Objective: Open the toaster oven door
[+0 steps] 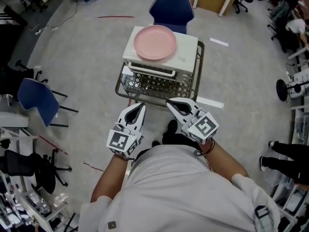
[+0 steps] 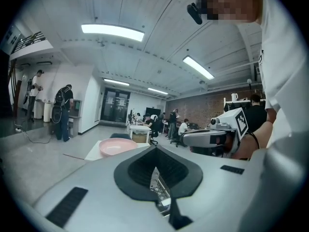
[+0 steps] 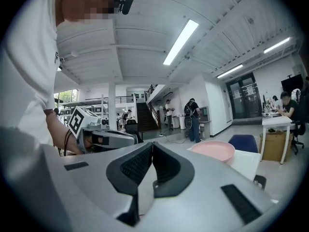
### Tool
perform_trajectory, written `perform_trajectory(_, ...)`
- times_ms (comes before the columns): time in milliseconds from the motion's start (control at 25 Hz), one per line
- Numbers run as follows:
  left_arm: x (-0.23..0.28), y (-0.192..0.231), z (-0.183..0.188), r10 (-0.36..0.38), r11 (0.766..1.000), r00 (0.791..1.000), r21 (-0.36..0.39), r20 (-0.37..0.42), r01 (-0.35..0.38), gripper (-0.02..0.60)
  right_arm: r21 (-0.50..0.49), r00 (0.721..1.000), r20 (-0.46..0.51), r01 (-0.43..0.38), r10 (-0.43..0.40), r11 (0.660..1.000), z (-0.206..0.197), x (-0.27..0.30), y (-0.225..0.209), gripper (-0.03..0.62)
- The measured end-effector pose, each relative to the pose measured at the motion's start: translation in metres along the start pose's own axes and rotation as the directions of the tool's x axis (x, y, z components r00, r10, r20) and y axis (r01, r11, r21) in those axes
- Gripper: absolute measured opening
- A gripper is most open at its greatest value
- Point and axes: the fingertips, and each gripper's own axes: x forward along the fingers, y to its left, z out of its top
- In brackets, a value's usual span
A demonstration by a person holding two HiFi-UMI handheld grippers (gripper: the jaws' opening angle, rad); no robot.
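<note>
- Head view: the one toaster oven (image 1: 186, 57) sits on a wire cart (image 1: 157, 87), straight ahead of both tools. The left gripper (image 1: 141, 105) and right gripper (image 1: 169, 102) hang just short of the cart's near edge, tips aimed at the oven, touching nothing. The oven door (image 1: 150, 72) faces them and looks shut from up here.
- Same view, counting: two grippers, one oven, one cart, one pink plate (image 1: 154, 41) and two blue chairs, one (image 1: 171, 7) right behind the oven and one (image 1: 39, 100) well off to the oven's left. The plate lies flat on the oven's roof with nothing on it. The oven takes up most of the cart.
- Left gripper view: the jaws are pressed together with nothing between them, only a sliver of wire mesh showing through the slit. The plate peeks over the oven's top edge, and the other gripper sits alongside on the right.
- Right gripper view: the jaws are closed and empty here too. The plate on the oven is ahead to the right, with a blue chair past it.
</note>
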Motion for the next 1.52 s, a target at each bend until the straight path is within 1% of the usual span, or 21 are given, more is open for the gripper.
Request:
perform_trajectory(200, 0.051, 0.009, -0.002, -0.014, 0.999, 0.999, 0.031, -0.052, 0.016, 0.017, -0.004, 0.998, -0.059, -0.037, 0.037, 0.999, -0.007, 0.008, -0.043, 0.021)
perform_trajectory(400, 0.088, 0.013, -0.001, -0.021, 0.996, 0.996, 0.090, -0.087, 0.029, 0.017, 0.002, 0.995, -0.084, -0.051, 0.051, 0.999, -0.012, 0.008, -0.080, 0.021)
perform_trajectory(640, 0.117, 0.035, -0.005, -0.042, 0.989, 0.988, 0.136, -0.150, 0.063, 0.018, -0.002, 0.990, -0.138, -0.042, 0.041, 0.999, -0.022, 0.024, -0.111, 0.026)
perform_trajectory(760, 0.130, 0.050, -0.010, -0.055, 0.983, 0.983, 0.165, -0.173, 0.084, 0.018, 0.009, 0.985, -0.170, -0.039, 0.040, 0.999, -0.031, 0.037, -0.121, 0.055)
perform_trajectory(880, 0.139, 0.068, -0.013, -0.071, 0.980, 0.978, 0.171, -0.194, 0.105, 0.018, 0.004, 0.980, -0.198, -0.022, 0.023, 1.000, -0.040, 0.050, -0.132, 0.069)
perform_trajectory(960, 0.145, 0.079, -0.017, -0.095, 0.976, 0.972, 0.170, -0.216, 0.133, 0.020, 0.013, 0.975, -0.220, -0.009, 0.012, 1.000, -0.045, 0.060, -0.138, 0.079)
perform_trajectory(1040, 0.150, 0.091, -0.025, -0.120, 0.968, 0.961, 0.183, -0.249, 0.169, 0.021, 0.043, 0.971, -0.238, -0.003, 0.013, 0.999, -0.048, 0.071, -0.141, 0.089)
perform_trajectory(1120, 0.155, 0.106, -0.037, -0.141, 0.959, 0.946, 0.195, -0.292, 0.204, 0.052, 0.058, 0.968, -0.252, 0.005, 0.010, 0.998, -0.052, 0.082, -0.143, 0.095)
perform_trajectory(1280, 0.167, 0.134, -0.055, -0.195, 0.947, 0.911, 0.172, -0.364, 0.271, 0.071, 0.066, 0.953, -0.303, 0.039, -0.017, 0.997, -0.067, 0.105, -0.154, 0.106)
perform_trajectory(1360, 0.174, 0.150, -0.066, -0.220, 0.934, 0.888, 0.175, -0.404, 0.311, 0.081, 0.064, 0.937, -0.348, 0.050, -0.025, 0.997, -0.076, 0.118, -0.160, 0.114)
perform_trajectory(1440, 0.181, 0.162, -0.077, -0.240, 0.922, 0.860, 0.171, -0.450, 0.347, 0.101, 0.067, 0.919, -0.394, 0.054, -0.023, 0.996, -0.087, 0.128, -0.164, 0.120)
perform_trajectory(1520, 0.188, 0.170, -0.089, -0.253, 0.897, 0.827, 0.198, -0.502, 0.394, 0.115, 0.073, 0.904, -0.426, 0.058, -0.021, 0.996, -0.097, 0.137, -0.167, 0.121)
